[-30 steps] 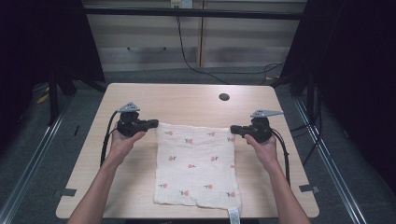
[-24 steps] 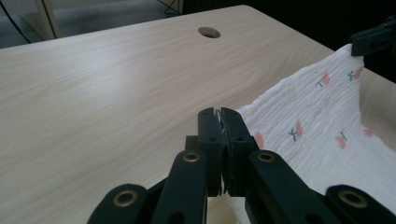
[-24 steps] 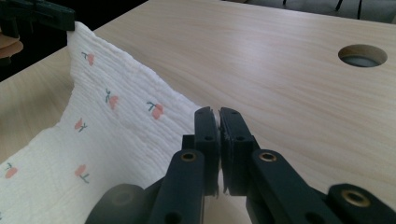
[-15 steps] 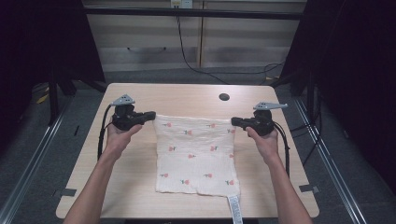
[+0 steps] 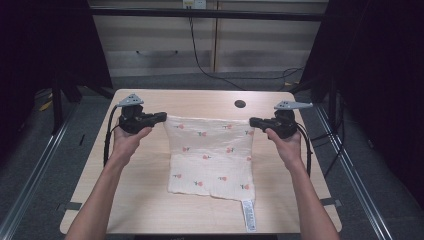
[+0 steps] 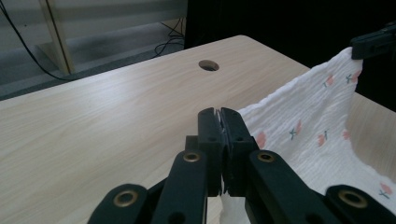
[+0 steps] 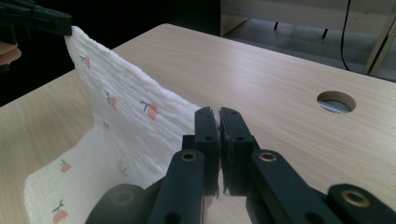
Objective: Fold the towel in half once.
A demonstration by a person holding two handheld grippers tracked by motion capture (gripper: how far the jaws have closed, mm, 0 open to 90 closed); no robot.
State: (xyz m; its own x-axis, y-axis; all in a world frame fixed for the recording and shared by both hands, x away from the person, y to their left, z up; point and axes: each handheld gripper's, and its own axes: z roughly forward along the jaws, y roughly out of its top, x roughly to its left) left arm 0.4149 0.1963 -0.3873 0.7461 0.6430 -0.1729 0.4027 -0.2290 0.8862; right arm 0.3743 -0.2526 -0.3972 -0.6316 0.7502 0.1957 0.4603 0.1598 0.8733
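Mid-frame, left gripper (image 5: 161, 117) and right gripper (image 5: 254, 121) pinch floral muslin cloth (image 5: 210, 155) far corners, lifted taut; next: fold toward near hem.

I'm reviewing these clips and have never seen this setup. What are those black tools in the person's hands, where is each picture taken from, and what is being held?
There is no robot here: a person holds a hand-held two-jaw tool in each hand. The high view looks down from above the person's side of the wooden table, with the forearms coming in from the bottom. The other two pictures come from small cameras riding on the tools, looking along their black jaws.

The left gripper and the right gripper are each shut on a far corner of a white cloth printed with small red flowers. The far edge is lifted off the table and stretched between them, while the near part lies flat, its label pointing toward the person. A round hole sits in the tabletop beyond.
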